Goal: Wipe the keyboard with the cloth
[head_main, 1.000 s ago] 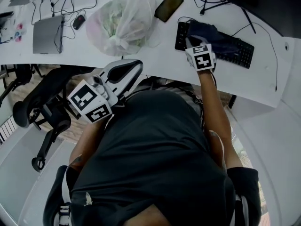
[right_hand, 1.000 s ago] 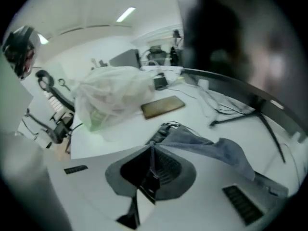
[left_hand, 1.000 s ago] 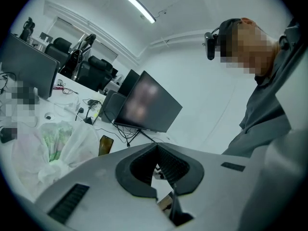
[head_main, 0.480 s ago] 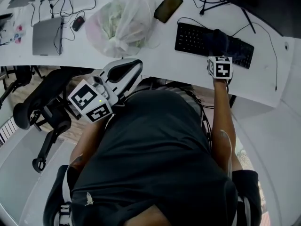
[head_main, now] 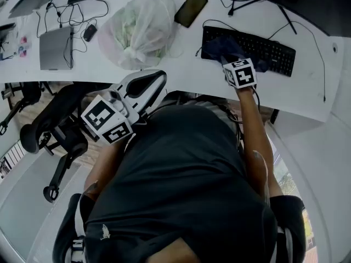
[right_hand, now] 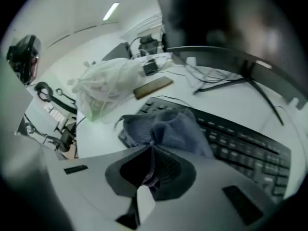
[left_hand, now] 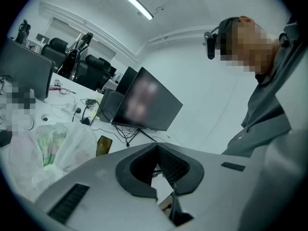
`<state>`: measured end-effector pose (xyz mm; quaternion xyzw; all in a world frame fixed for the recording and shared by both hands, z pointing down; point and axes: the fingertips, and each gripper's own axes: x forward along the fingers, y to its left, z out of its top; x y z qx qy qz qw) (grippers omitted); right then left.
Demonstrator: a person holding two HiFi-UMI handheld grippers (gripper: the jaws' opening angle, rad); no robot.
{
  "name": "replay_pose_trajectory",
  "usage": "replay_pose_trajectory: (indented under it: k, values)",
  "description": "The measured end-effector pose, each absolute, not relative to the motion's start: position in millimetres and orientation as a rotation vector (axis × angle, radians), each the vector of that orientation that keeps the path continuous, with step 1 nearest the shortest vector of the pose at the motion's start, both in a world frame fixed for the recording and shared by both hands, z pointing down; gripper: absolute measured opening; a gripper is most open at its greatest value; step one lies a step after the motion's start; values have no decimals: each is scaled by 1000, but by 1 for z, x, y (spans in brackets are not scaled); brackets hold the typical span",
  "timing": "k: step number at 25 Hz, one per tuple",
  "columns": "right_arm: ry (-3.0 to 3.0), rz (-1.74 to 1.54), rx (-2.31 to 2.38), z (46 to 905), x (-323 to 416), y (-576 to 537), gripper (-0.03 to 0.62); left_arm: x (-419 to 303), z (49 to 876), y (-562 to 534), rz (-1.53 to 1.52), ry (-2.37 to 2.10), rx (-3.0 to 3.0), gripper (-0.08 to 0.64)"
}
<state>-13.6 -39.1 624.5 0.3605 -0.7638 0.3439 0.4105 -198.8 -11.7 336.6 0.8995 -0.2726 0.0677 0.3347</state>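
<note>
A black keyboard [head_main: 269,51] lies on the white desk [head_main: 181,53] at the right. A dark blue-grey cloth [head_main: 226,47] is bunched on its left half. My right gripper [head_main: 231,58] points steeply down at it, shut on the cloth [right_hand: 168,126], whose folds spread over the keys [right_hand: 240,146] just beyond the right gripper [right_hand: 153,146]. My left gripper [head_main: 147,83] hangs off the desk's near edge above the person's lap. In its own view the left gripper [left_hand: 156,147] is shut, with nothing between the pads.
A white plastic bag [head_main: 140,26] sits mid-desk, with a phone [head_main: 190,9] behind it and a grey laptop [head_main: 55,47] and cables at the left. An office chair [head_main: 55,130] stands to the left. A dark monitor [left_hand: 147,100] rises behind the keyboard.
The right gripper dragged the cloth to the keyboard's right part, then back to its left half. The left gripper has stayed where it was.
</note>
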Motion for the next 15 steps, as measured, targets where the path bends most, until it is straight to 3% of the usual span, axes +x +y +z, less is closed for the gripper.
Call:
replay_pose_trajectory:
  k: [3, 5, 11, 13, 15]
  values:
    - [-1739, 856, 1169, 613, 92, -41, 20, -196, 339, -13, 161, -700, 2332, 5]
    - [-1694, 824, 1221, 608, 110, -43, 20, -192, 341, -13, 160, -691, 2330, 5]
    - [-2077, 720, 778, 600, -86, -54, 20, -167, 338, -12, 203, -649, 2359, 5]
    - [-2066, 701, 714, 612, -102, -53, 20, -161, 337, -11, 222, -648, 2374, 5]
    - [-2007, 725, 769, 623, -66, -50, 20, -158, 337, -11, 228, -656, 2372, 5]
